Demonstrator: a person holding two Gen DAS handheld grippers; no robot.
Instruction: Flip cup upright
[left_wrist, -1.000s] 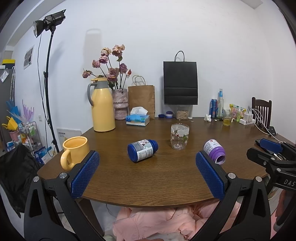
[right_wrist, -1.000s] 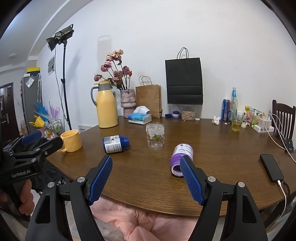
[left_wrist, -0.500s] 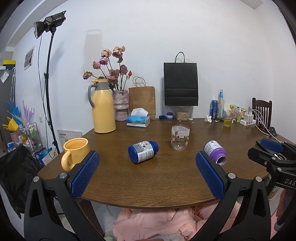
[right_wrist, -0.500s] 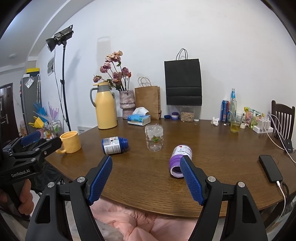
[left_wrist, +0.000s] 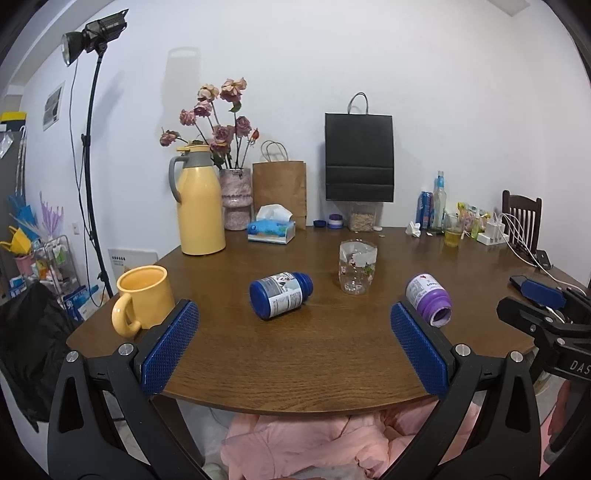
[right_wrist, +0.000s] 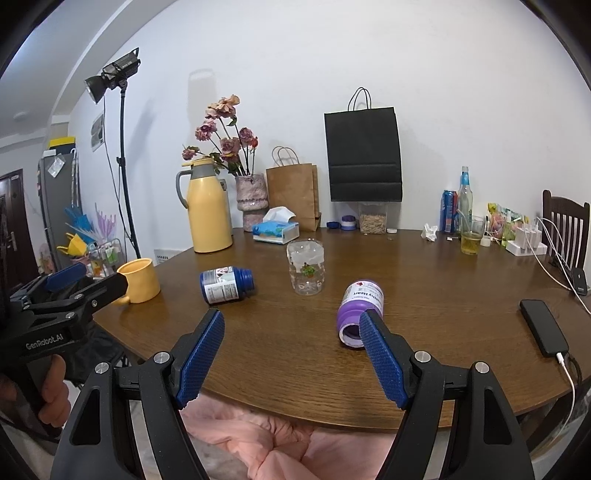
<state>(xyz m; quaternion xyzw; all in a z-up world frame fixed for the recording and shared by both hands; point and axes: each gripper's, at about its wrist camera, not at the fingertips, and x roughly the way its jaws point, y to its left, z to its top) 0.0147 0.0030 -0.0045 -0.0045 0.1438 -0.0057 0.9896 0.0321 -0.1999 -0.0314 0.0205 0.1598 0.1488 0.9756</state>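
Little has moved since a second ago: both tongs have only drifted a touch, and nothing on the worktop (left_wrist: 295, 365) has shifted. The glass cup (left_wrist: 357, 267) stands ahead of the left tongs (left_wrist: 291, 314) and slightly toward their right pad. From the right tongs (right_wrist: 291, 321) it is almost straight ahead, well beyond the tips. It looks to be mouth-down, with its base on top, though the clear glass makes that hard to be sure of.

Both tongs are spread wide and hold nothing. They hang over the near edge of the worktop, well short of the cup.

A blue bottle (left_wrist: 280, 295) lies on its side just left of the cup. A purple bottle (right_wrist: 360, 317) lies on its side just beyond the right pad of the right tongs. A yellow mug (left_wrist: 144, 295) stands upright behind the left pad of the left tongs.

By my reading, nothing of the task is done yet. The reach, the grasp, the turn and the setting down are all left.
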